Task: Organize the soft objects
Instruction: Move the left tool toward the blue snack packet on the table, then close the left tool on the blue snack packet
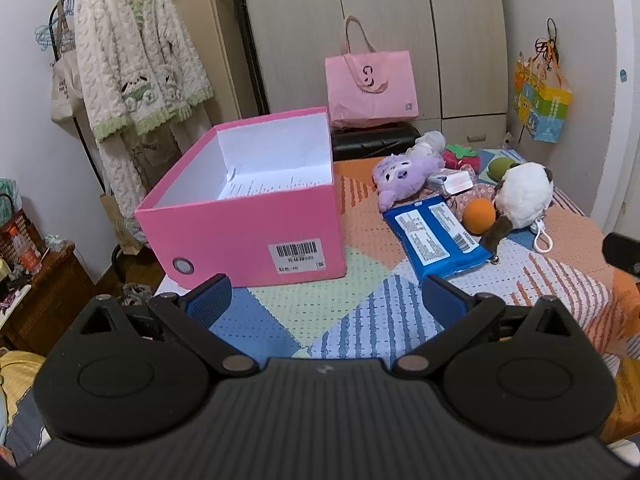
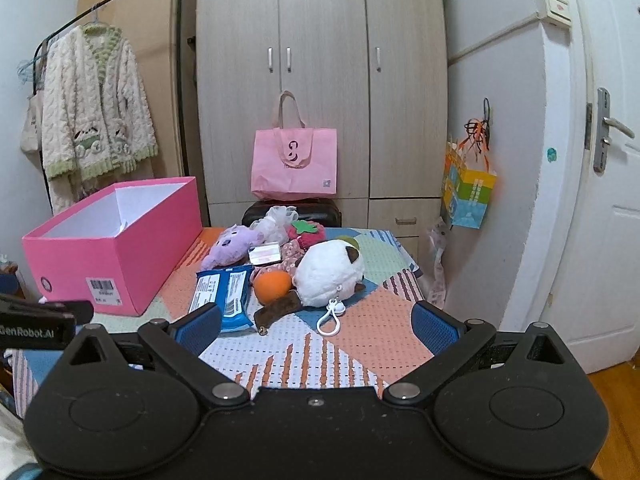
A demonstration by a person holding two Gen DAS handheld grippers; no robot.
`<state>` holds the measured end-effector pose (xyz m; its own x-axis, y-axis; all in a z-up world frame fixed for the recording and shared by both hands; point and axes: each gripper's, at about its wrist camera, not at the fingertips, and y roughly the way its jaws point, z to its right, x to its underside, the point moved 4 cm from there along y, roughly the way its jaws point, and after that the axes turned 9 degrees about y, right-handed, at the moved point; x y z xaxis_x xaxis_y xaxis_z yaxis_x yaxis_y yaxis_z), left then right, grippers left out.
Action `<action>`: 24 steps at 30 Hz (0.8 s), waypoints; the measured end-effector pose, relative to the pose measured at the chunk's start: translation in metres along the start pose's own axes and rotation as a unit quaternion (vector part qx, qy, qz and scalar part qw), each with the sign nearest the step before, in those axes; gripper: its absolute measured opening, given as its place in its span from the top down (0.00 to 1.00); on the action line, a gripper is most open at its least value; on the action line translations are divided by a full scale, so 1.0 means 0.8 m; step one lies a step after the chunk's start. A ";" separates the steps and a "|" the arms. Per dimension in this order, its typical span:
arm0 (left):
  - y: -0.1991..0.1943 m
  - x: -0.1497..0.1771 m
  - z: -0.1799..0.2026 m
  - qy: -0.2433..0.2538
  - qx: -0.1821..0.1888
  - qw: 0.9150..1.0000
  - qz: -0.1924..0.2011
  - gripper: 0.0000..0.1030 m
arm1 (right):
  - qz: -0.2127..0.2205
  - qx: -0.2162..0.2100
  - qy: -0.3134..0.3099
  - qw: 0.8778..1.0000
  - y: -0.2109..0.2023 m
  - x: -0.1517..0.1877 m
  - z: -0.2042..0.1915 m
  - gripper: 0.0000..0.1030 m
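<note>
we are holding the left claw (image 1: 326,296) spread wide and empty above the quilted bench (image 1: 352,312), just in front of the pink box (image 1: 248,216). the box is sitting open at the bench's left, a sheet of paper (image 1: 260,186) lying inside it and a barcode label facing us. we are holding the right claw (image 2: 316,326) equally wide, gripping nothing, over the bench's near edge.

the soft things are lying in a heap to the right of the box, apart from it. a purple plush (image 1: 402,172) is lying at the heap's left, a white plush (image 2: 330,272) with a brown tail and a white clip at its right. an orange ball (image 2: 273,286) is touching the white plush, beside a blue packet (image 2: 222,294). a strawberry (image 2: 306,232) and a white puff (image 2: 278,218) are resting at the far side, next to a small white pack (image 2: 264,254) and floral cloth.

behind the bench a pink bag (image 2: 294,164) is standing before the wardrobe (image 2: 320,60), and a robe (image 1: 136,56) is hanging at left.
</note>
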<state>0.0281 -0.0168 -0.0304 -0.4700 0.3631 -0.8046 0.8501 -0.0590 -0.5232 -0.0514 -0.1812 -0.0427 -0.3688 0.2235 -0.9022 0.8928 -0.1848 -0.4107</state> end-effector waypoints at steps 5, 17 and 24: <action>-0.005 -0.003 -0.002 0.001 0.005 1.000 0.007 0.00 | 0.005 -0.002 -0.002 1.000 -0.003 -0.003 0.000 0.01; 0.004 -0.009 0.000 0.002 0.004 1.000 -0.002 0.00 | -0.002 -0.025 0.009 1.000 0.002 -0.012 0.007 0.01; -0.003 -0.025 0.000 -0.012 0.037 0.999 0.027 0.00 | 0.017 -0.076 -0.009 0.997 0.010 -0.016 0.001 0.01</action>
<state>0.0356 -0.0236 -0.0131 -0.4311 0.3349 -0.8378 0.8546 -0.1464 -0.4983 -0.0395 -0.1864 -0.0344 -0.3418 0.2015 -0.9179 0.9331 -0.0436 -0.3570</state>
